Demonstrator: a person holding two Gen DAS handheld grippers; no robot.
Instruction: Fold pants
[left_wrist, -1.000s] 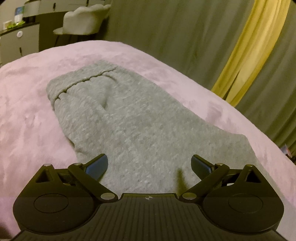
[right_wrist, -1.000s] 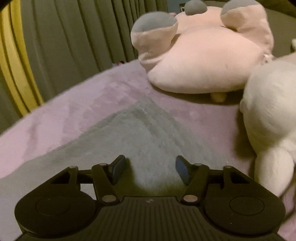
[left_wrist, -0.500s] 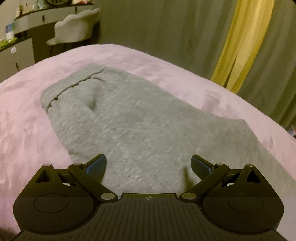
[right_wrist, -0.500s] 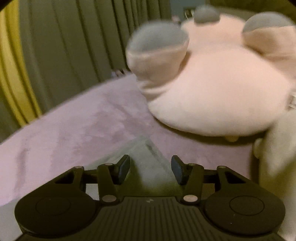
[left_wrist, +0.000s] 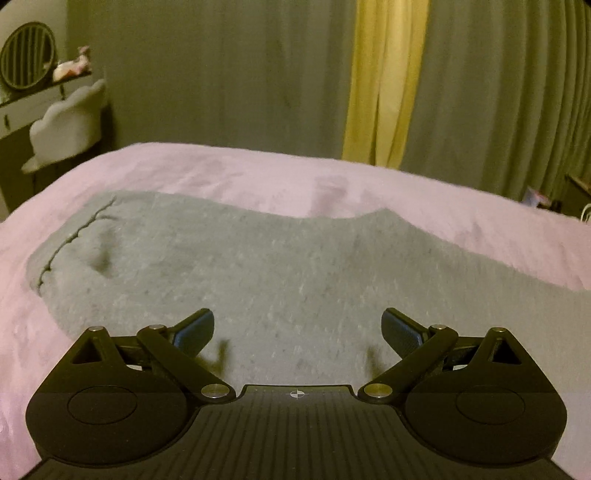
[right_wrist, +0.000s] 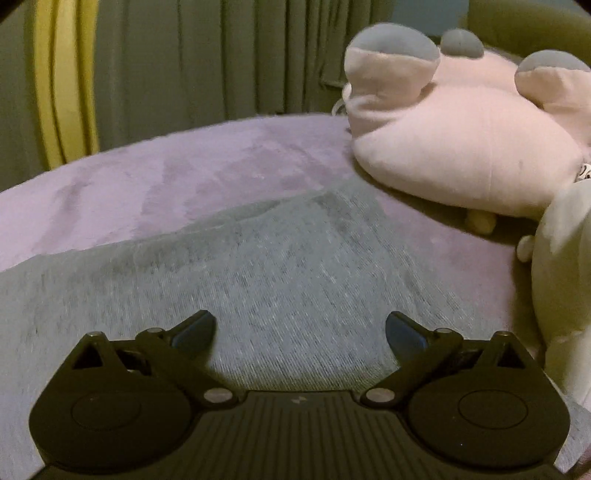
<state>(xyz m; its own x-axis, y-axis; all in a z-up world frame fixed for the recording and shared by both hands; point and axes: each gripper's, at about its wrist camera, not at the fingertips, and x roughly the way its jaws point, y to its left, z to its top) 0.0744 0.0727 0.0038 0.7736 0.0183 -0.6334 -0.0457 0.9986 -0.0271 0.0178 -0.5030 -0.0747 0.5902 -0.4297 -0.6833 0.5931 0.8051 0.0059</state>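
Note:
Grey pants (left_wrist: 229, 266) lie flat on a pink blanket (left_wrist: 258, 173), their waistband seam at the far left of the left wrist view. My left gripper (left_wrist: 297, 325) hovers over the middle of the fabric, open, with nothing between its fingers. In the right wrist view the same grey pants (right_wrist: 258, 280) spread out to a corner near the plush toys. My right gripper (right_wrist: 300, 326) is above that end, its jaws opening wide, and no cloth is pinched between the pads.
A large pink plush toy (right_wrist: 461, 136) and a pale plush toy (right_wrist: 565, 266) sit on the blanket (right_wrist: 184, 173) at the right end. Grey curtains (left_wrist: 240, 74) with a yellow strip (left_wrist: 384, 81) hang behind the bed. A dresser with a white cushion (left_wrist: 66, 122) stands far left.
The right gripper's jaws spread from half-closed to wide and it pulled back from the pants' corner. The left gripper's view slid sideways and levelled out over the pants.

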